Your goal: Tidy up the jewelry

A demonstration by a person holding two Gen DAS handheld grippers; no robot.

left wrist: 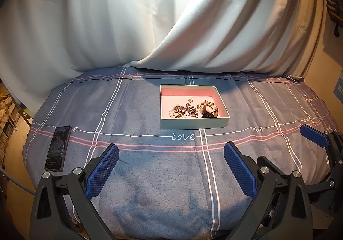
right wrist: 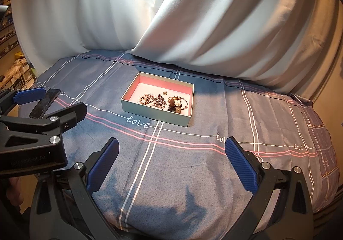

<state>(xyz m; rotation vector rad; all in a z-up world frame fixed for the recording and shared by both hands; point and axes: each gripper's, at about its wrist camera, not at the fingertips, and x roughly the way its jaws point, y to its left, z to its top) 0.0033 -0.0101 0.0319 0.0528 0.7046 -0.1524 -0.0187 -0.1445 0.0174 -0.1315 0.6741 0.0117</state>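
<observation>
Both sets of fingers stand spread wide with nothing between them: the left gripper (left wrist: 170,167) at the bottom of its own view, the right gripper (right wrist: 171,165) at the bottom of its own. Each hangs over bare plaid sheet (left wrist: 150,165), well short of the box.

Past them, a white "love" line crosses the sheet. Just beyond it, mid-frame, sits the open box (left wrist: 194,125) with a pink lining. Inside, the jewelry (left wrist: 186,110) lies heaped toward the near wall: pale beads at left, a dark beaded chain in the middle, a watch (right wrist: 176,105) at right, and a small gold pendant (left wrist: 190,100) alone farther back. A phone (left wrist: 57,148) lies at lower left of the left view. White curtain fills the top of both views.

Everything seems already in the box, so the task looks at or near its end, or else not yet begun. If sorting is meant, the next move calls for reaching over the near wall and pinching one small piece free of the tangle.
</observation>
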